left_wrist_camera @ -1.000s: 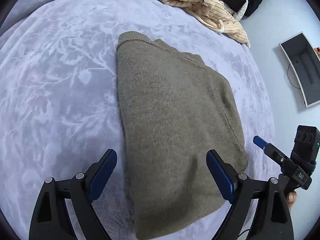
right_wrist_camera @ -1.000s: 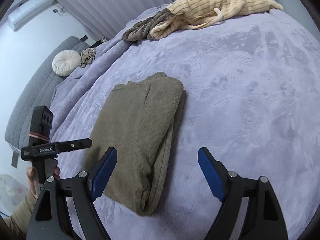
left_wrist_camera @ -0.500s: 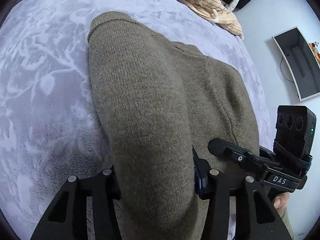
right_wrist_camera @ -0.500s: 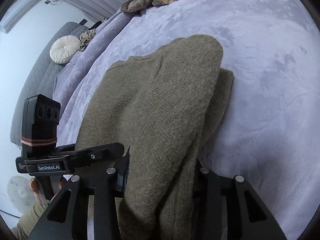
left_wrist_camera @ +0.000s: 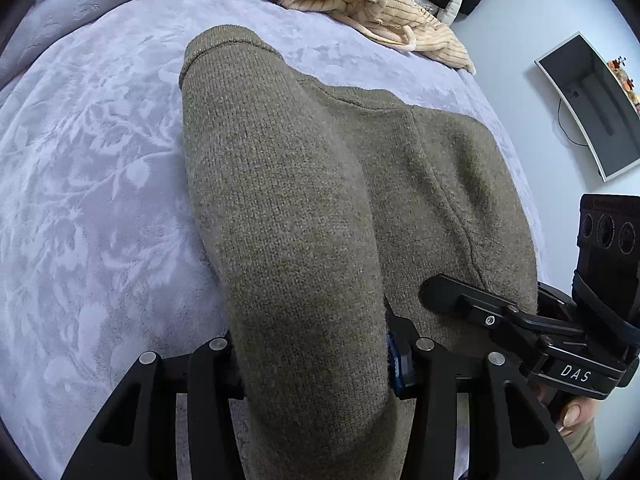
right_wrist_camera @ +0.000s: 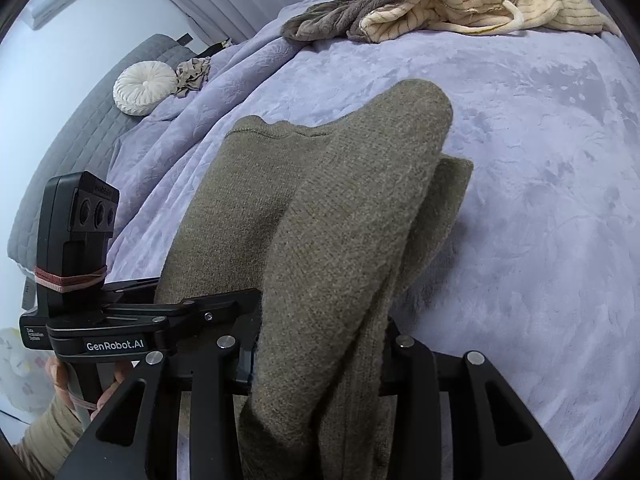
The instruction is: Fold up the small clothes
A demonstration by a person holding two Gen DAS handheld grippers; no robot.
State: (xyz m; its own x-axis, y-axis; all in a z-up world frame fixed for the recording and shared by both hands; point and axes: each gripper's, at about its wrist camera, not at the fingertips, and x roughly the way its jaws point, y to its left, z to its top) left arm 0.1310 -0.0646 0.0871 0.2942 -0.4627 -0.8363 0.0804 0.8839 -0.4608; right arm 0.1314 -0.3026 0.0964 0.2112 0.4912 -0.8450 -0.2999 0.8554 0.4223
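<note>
A folded olive knit sweater (left_wrist_camera: 304, 208) lies on the lavender blanket (left_wrist_camera: 92, 184). My left gripper (left_wrist_camera: 316, 360) is shut on the sweater's near left edge, and the fabric bulges up in a thick roll between its jaws. My right gripper (right_wrist_camera: 320, 356) is shut on the near right edge of the same sweater (right_wrist_camera: 344, 232), its pads buried in the cloth. The far end of the sweater rests on the bed. Each gripper shows in the other's view: the right gripper (left_wrist_camera: 520, 320) close at the right, the left gripper (right_wrist_camera: 152, 312) close at the left.
A pile of cream striped and grey-brown clothes (right_wrist_camera: 440, 12) lies at the far edge of the bed. A round white cushion (right_wrist_camera: 144, 88) sits by the grey headboard (right_wrist_camera: 80, 120). A monitor (left_wrist_camera: 588, 104) lies on the floor beyond the bed's right side.
Both grippers went from open above the flat sweater to shut on its near edge, one at each corner. The gripped edge has since lifted a little, and the two grippers have come close together.
</note>
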